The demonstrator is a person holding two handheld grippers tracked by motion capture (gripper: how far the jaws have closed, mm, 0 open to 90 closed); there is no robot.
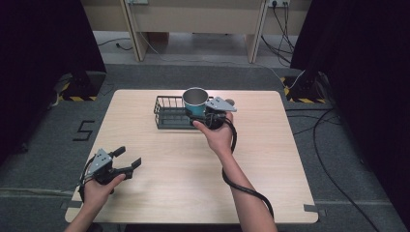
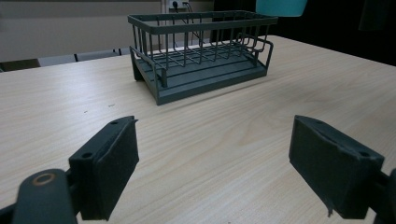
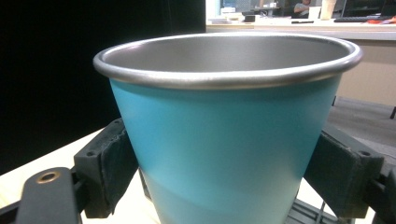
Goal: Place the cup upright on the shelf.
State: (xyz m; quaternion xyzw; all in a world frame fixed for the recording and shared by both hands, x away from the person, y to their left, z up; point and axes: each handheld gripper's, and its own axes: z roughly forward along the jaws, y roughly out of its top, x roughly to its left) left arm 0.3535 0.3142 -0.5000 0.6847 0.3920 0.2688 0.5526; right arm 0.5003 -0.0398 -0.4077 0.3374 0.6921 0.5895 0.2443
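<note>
A teal metal cup (image 1: 195, 100) with a silver rim is held upright in the air over the right end of a dark wire basket (image 1: 169, 112). My right gripper (image 1: 209, 115) is shut on the cup (image 3: 229, 135), its pads pressing both sides of the cup's wall. The basket (image 2: 201, 51) stands on the far middle of the table and looks empty. My left gripper (image 1: 126, 158) is open near the table's front left corner, with nothing between its fingers (image 2: 112, 165), and it faces the basket.
The light wooden table (image 1: 159, 179) has bare room in the middle and at the right. Black curtains flank the scene, and cables (image 1: 333, 145) lie on the grey floor to the right. A pale bench stands beyond the table.
</note>
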